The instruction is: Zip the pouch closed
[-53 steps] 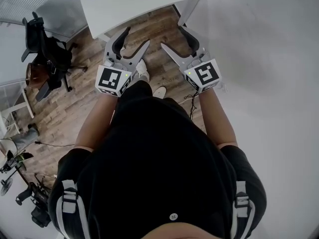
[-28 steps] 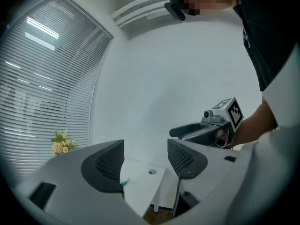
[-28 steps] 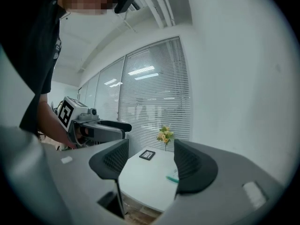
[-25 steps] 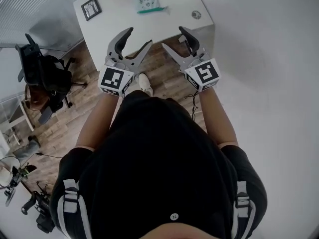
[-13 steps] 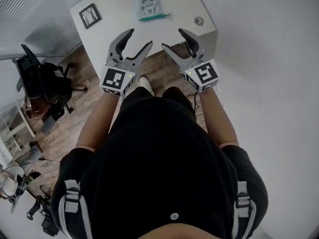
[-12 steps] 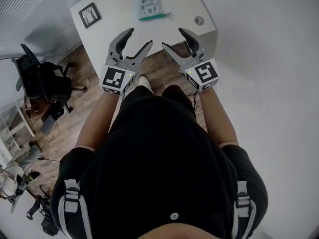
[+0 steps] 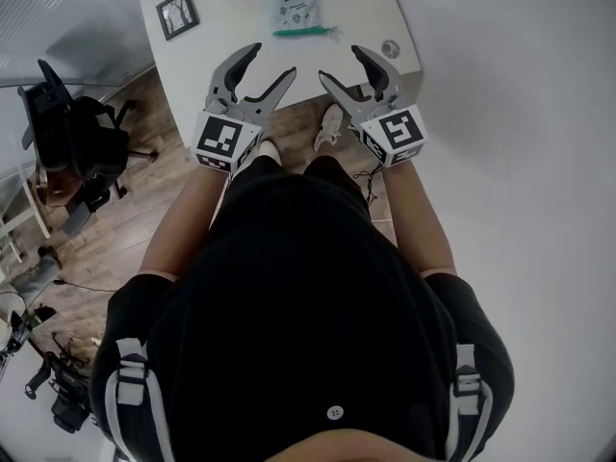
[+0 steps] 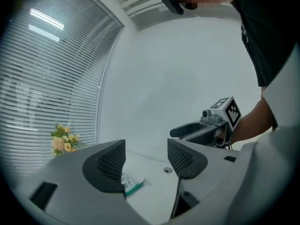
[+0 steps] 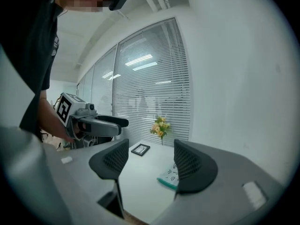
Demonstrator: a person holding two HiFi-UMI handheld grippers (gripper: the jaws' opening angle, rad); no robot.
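A pale blue patterned pouch (image 7: 293, 4) with a green zipper edge lies flat on the far half of the white table (image 7: 226, 27). Both grippers hang in the air over the table's near edge, short of the pouch. My left gripper (image 7: 269, 62) is open and holds nothing. My right gripper (image 7: 342, 64) is open too and holds nothing. The left gripper view shows the pouch (image 8: 129, 184) low between its own jaws (image 8: 146, 161). In the right gripper view the pouch (image 9: 168, 177) lies beside the right jaw of that gripper (image 9: 151, 165).
A small black picture frame (image 7: 176, 13) lies at the table's left end, and a round cable grommet (image 7: 390, 48) sits near its right corner. Flowers (image 9: 161, 125) stand by the blinds. A black office chair (image 7: 72, 138) stands left on the wood floor. A white wall runs along the right.
The person has stepped up to the table, so the table and pouch now lie closer under the grippers. Both grippers stay open and side by side.
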